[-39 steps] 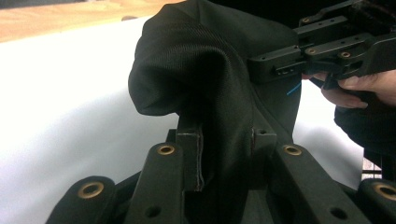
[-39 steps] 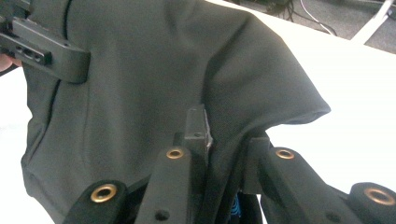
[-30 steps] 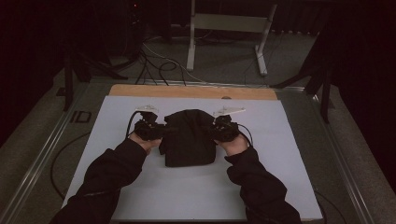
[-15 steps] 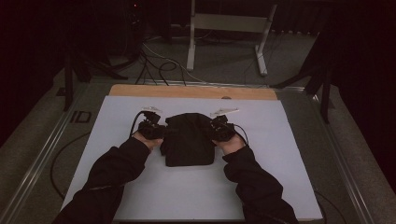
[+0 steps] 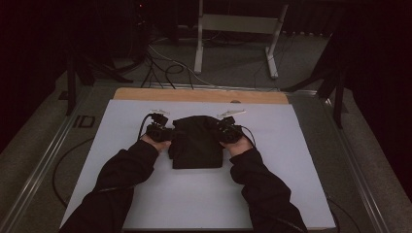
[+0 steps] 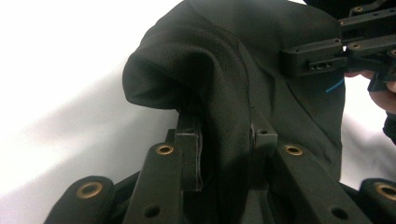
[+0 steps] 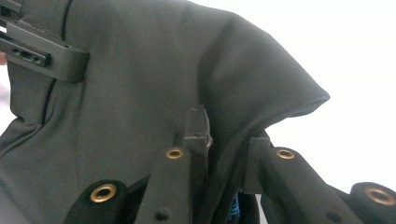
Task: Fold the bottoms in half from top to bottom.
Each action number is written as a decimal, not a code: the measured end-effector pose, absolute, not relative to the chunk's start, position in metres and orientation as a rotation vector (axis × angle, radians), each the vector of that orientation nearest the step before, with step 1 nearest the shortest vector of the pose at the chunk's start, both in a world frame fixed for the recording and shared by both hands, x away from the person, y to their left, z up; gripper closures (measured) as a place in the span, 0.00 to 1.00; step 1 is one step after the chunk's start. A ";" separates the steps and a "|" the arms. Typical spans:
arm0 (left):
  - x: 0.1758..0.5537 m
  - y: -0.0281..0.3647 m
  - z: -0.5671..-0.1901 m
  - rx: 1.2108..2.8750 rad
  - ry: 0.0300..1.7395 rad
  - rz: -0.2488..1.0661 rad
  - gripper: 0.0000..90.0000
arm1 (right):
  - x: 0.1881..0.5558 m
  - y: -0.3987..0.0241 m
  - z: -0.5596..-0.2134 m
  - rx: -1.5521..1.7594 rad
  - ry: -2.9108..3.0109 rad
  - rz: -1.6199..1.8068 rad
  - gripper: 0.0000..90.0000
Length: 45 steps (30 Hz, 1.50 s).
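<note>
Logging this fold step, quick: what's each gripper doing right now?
Left gripper: closed on a fold of the black garment.
Right gripper: closed on another fold of the same garment.

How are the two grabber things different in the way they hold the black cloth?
The left gripper pinches the black cloth at its left edge, while the right gripper pinches its right edge. In the high view the left gripper's grey plate sits fairly level, and the right gripper's plate tilts up. Both grippers are shut on a fold of the cloth, above the white sheet on the table.
</note>
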State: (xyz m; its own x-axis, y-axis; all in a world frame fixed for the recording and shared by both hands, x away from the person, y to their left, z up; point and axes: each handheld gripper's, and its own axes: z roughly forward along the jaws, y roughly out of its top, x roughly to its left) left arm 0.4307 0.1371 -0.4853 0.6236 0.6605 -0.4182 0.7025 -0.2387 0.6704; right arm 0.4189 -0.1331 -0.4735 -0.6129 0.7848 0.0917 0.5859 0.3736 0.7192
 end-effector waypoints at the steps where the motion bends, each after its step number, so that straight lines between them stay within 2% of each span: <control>1: 0.433 0.136 -0.486 1.959 1.079 -0.054 0.81 | 0.421 -0.133 -0.474 1.226 2.370 1.074 0.87; 15: 0.448 0.128 -0.496 1.978 1.130 -0.033 0.78 | 0.446 -0.133 -0.486 1.277 2.385 0.991 0.86; 39: 0.471 0.119 -0.512 2.040 1.177 -0.013 0.75 | 0.462 -0.132 -0.508 1.327 2.372 0.922 0.85; 45: 0.472 0.119 -0.514 2.038 1.201 0.002 0.67 | 0.463 -0.131 -0.511 1.332 2.374 0.914 0.81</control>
State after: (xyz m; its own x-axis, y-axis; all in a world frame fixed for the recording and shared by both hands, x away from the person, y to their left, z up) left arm 0.4716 0.1186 -0.5136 0.5582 0.7501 -0.3546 0.7489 -0.2717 0.6044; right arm 0.4633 -0.1313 -0.5113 -0.5412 0.8381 0.0688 0.6678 0.3787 0.6408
